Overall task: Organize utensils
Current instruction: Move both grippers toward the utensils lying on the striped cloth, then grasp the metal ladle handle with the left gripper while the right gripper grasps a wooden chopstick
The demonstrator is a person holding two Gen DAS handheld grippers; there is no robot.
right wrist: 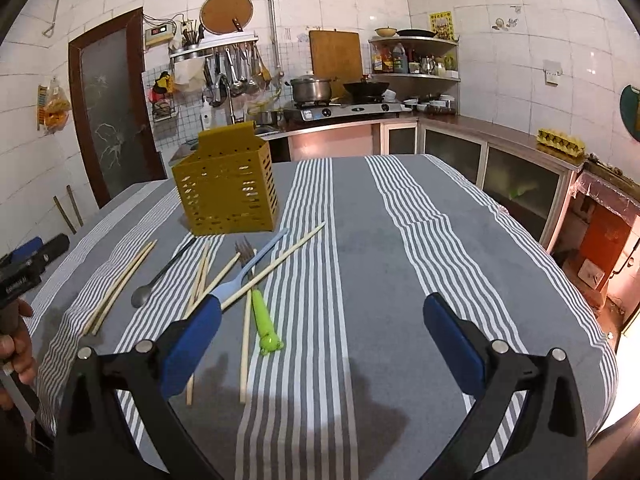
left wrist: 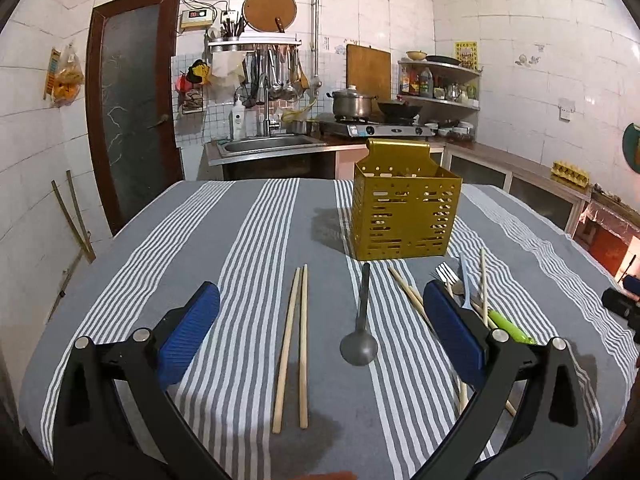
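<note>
A gold perforated utensil holder [left wrist: 405, 211] [right wrist: 226, 190] stands upright on the striped tablecloth [left wrist: 248, 248]. In the left wrist view a pair of chopsticks [left wrist: 294, 344] and a grey metal spoon [left wrist: 360, 340] lie between the fingers of my open left gripper [left wrist: 320, 336]. To their right lies a pile: a fork with a green handle [right wrist: 262, 312], a pale blue utensil [right wrist: 248, 266] and loose chopsticks [right wrist: 272, 266]. My right gripper [right wrist: 322, 344] is open above bare cloth, with the pile just left of its left finger [right wrist: 192, 344].
The table ends a little behind the holder and falls away at the right. Behind it are a sink [left wrist: 268, 145], a stove with a pot [left wrist: 352, 104] and cabinets [right wrist: 500, 168]. A hand [right wrist: 16, 344] holding the other gripper shows at the left edge.
</note>
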